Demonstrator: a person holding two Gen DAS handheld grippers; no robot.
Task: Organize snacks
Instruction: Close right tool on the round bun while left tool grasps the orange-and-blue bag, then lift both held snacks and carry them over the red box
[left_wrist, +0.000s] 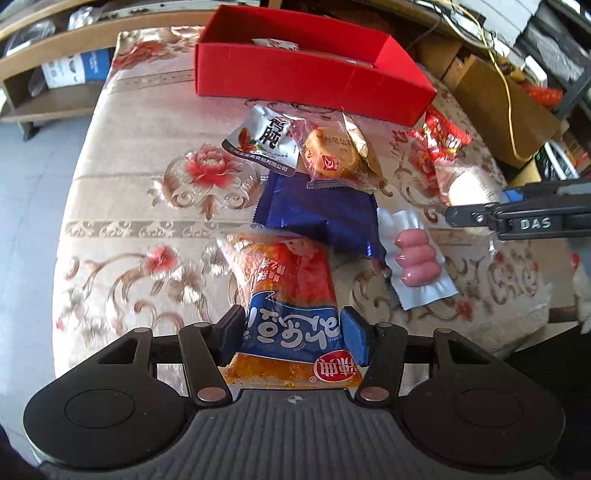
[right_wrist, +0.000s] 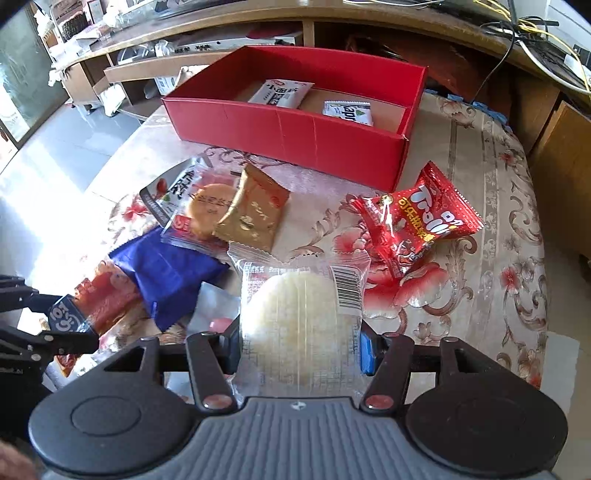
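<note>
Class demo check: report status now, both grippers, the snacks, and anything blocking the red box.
Left gripper shut on orange-and-blue snack pack. Right gripper shut on clear rice cracker pack. Red box open, two packets inside. Path unobstructed.

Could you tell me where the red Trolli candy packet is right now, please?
In the right wrist view, the red Trolli packet lies on the floral tablecloth, right of centre, just in front of the red box's right corner.

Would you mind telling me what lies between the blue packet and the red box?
In the left wrist view, a grey-white packet and a wrapped round cake lie between the blue packet and red box.
</note>
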